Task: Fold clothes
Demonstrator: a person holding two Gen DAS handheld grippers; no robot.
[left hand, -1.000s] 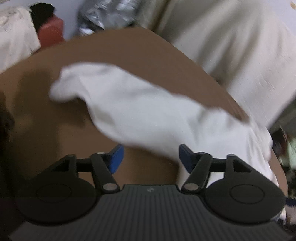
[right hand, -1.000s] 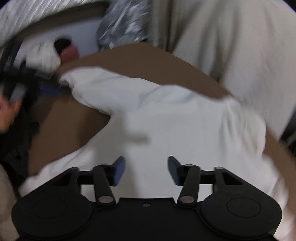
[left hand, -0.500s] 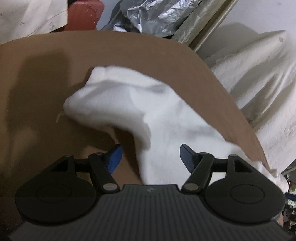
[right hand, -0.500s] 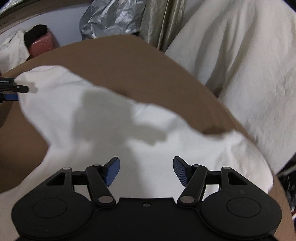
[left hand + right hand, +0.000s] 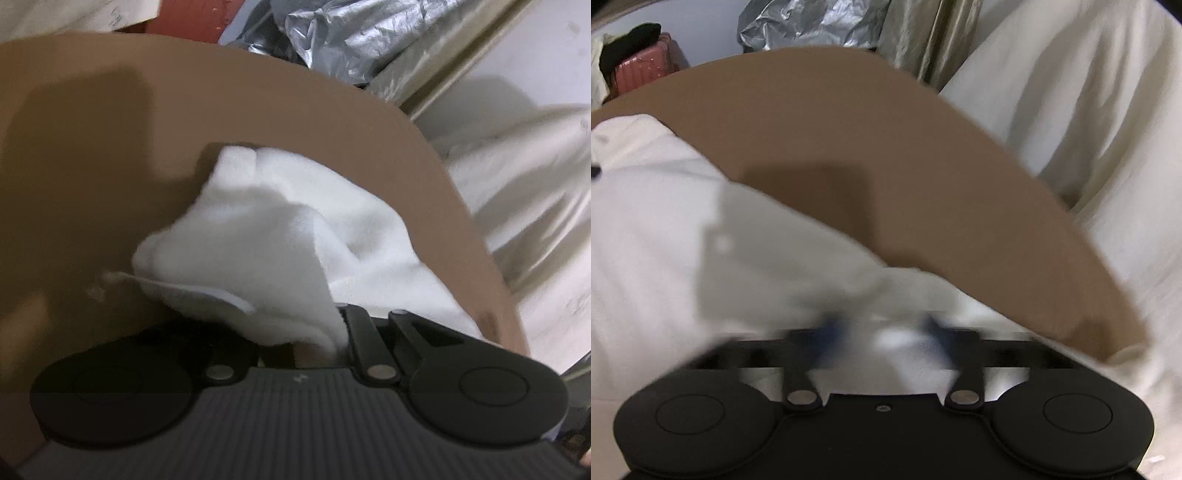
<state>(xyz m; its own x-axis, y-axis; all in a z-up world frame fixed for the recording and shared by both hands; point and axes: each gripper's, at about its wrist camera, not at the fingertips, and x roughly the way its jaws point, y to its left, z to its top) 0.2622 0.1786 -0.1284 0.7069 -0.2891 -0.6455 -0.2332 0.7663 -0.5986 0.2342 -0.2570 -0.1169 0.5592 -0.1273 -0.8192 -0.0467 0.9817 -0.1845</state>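
A white garment (image 5: 273, 236) lies bunched on a brown table (image 5: 110, 166). In the left wrist view its near fold covers my left gripper (image 5: 295, 332); the fingertips are hidden under the cloth and the arms look drawn together on it. In the right wrist view the same garment (image 5: 683, 229) spreads across the left and bottom. My right gripper (image 5: 882, 328) is blurred by motion, its blue fingertips apart, low over the garment's edge with cloth between them.
The table's curved far edge (image 5: 960, 110) borders a cream draped sheet (image 5: 1089, 129) on the right. Crumpled silver plastic (image 5: 351, 40) and a red case (image 5: 639, 70) sit beyond the far side.
My left gripper has closed on a fold of the garment, which now covers its fingertips. My right gripper has dropped toward the garment's right edge and is moving fast.
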